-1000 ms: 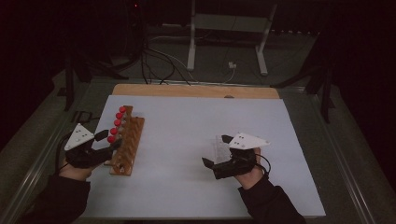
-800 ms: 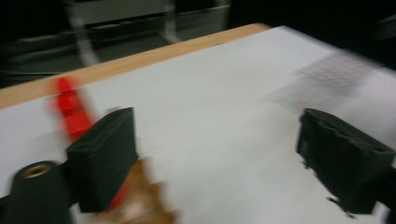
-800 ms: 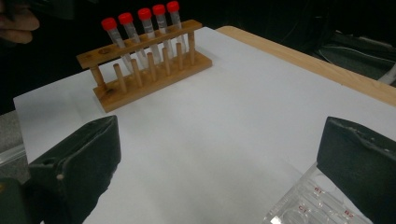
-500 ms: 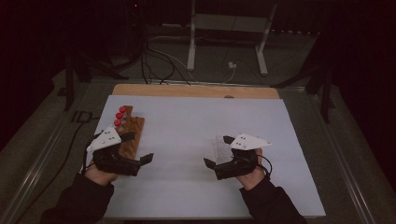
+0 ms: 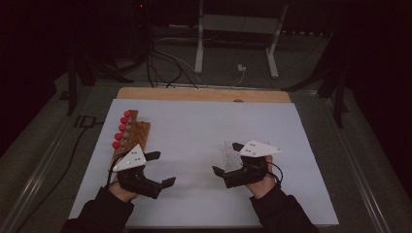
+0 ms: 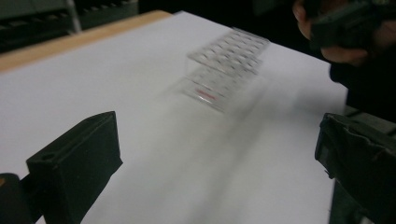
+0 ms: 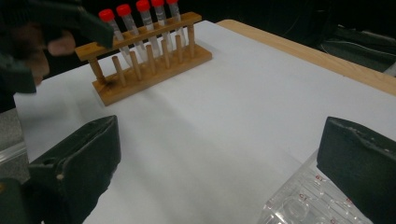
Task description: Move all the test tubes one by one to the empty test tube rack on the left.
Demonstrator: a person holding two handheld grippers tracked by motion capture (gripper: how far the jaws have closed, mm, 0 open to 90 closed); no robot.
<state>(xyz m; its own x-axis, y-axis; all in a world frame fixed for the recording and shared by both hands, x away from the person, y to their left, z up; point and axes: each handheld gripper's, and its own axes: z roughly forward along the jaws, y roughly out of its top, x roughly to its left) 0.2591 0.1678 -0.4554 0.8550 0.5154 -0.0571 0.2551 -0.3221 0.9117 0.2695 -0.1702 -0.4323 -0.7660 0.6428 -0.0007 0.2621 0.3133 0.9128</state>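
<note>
**Two empty grippers, one wooden rack, five red-capped tubes**

The left gripper [image 5: 156,169] sits at the near-left of the white tabletop [image 5: 194,126]. Its two fingers [image 5: 152,156] have just been opening and now stand wide apart with nothing between them; the left gripper view shows only bare white surface in the gap. It lies just in front of the near end of the wooden rack [image 5: 137,135], apart from it.

There is one wooden rack, standing near the left edge of the white sheet and running away from the person. It holds five tubes [image 5: 121,132], each with a red cap, in a single row along its left side. In the right gripper view the same five tubes [image 7: 140,23] lean slightly in the rack [image 7: 149,70], with a row of wooden pegs in front of them.

The right gripper [image 5: 227,160] rests at the near-right of the tabletop, fingers [image 7: 74,172] also spread wide and holding nothing. One clear plastic tray [image 5: 228,151] with a grid of small wells lies on the sheet just beside the far finger; whether they touch cannot be told. The left gripper view shows this tray [image 6: 224,65] blurred, past the open fingers [image 6: 79,158].

A strip of bare wood [image 5: 204,94] edges the far side of the tabletop.
</note>
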